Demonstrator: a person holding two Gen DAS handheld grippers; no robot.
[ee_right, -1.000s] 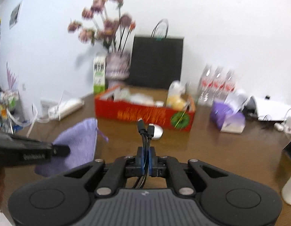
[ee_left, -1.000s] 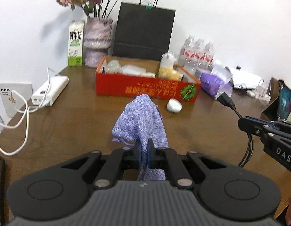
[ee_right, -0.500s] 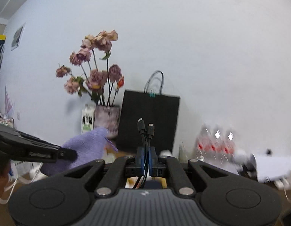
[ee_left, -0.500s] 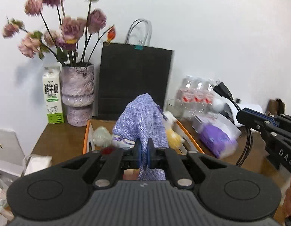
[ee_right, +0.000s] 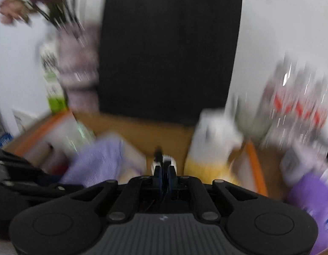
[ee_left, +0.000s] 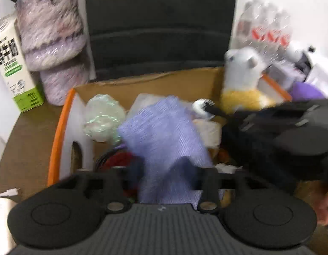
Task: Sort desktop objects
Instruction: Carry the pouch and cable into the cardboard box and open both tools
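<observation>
Both views are blurred by motion. My left gripper (ee_left: 168,170) has its jaws spread wide over the orange-rimmed cardboard box (ee_left: 57,131). The purple knitted pouch (ee_left: 166,131) hangs loose between the fingers, over the box's contents. My right gripper (ee_right: 164,170) is shut on the black cable (ee_right: 158,155), held over the same box (ee_right: 255,165). The pouch shows at the lower left of the right wrist view (ee_right: 96,163). The right gripper's body shows at the right of the left wrist view (ee_left: 280,136).
The box holds a white and yellow plush toy (ee_left: 242,80), a clear wrapped item (ee_left: 102,119) and other things. Behind it stand a black paper bag (ee_left: 159,25), a purple-grey vase (ee_left: 51,38), a milk carton (ee_left: 13,68) and water bottles (ee_left: 268,27).
Both grippers have moved forward and down over the box. My left gripper's jaws have opened, releasing the purple pouch. My right gripper still holds the cable.
</observation>
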